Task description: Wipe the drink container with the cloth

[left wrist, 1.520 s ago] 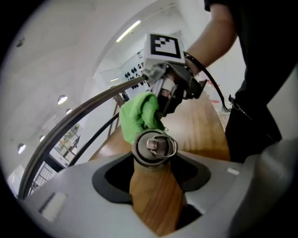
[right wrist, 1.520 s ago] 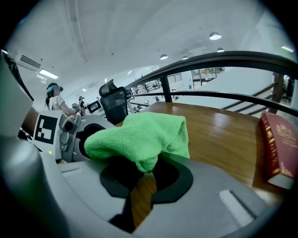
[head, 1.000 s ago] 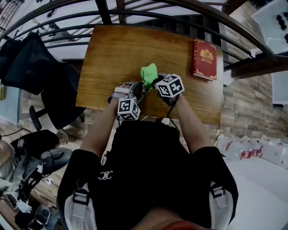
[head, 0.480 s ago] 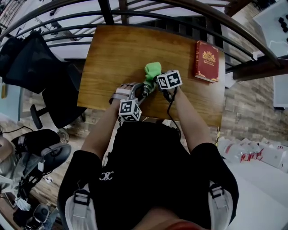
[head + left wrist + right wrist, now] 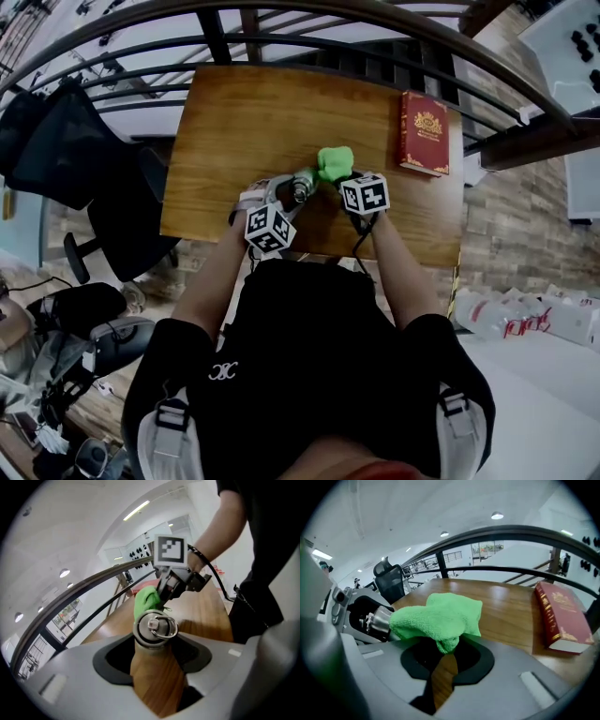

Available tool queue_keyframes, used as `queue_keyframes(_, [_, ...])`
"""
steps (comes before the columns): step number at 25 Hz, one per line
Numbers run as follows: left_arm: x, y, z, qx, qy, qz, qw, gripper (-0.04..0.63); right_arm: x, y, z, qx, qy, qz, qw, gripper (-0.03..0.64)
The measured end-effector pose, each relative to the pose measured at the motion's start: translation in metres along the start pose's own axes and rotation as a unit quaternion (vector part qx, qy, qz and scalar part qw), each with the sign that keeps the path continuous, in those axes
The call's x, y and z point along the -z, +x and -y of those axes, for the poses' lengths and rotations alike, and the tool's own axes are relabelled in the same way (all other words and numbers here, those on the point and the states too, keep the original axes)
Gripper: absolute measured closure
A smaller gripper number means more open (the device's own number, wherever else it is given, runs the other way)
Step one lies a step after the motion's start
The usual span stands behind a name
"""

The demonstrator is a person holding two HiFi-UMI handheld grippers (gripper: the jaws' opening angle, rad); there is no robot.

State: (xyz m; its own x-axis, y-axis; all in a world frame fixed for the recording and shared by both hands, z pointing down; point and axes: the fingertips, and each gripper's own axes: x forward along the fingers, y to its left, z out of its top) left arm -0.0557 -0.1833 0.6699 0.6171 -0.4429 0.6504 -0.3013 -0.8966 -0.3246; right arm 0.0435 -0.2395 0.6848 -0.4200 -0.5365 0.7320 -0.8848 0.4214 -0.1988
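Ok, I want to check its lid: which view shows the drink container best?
Left gripper view: the drink container sits between the jaws, ringed lid facing the camera. Head view shows it tiny; right gripper view, only its metal end, partly behind the cloth.

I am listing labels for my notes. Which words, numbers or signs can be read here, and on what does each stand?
Book: gold lettering and emblem, too small to read.
Shirt: white mark, perhaps "XC", unsure.
Marker cubes: black-and-white squares, no letters.
White bags: red print, blurred.
Bottle, cloth: no print seen.
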Motion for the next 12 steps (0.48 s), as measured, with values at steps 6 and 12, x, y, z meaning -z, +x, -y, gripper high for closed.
queue_keyframes(6, [-0.005,0.006,-0.017,0.010,-0.086,0.002,0.9962,0.299,-0.034,-0.070,0.019,0.072,0.017,0.119,0.990,0.568])
queue_keyframes(12, [-0.011,0.010,-0.032,0.018,-0.153,-0.002,0.9881,0.301,-0.061,-0.125,0.013,0.109,0.002,0.203,0.973,0.568])
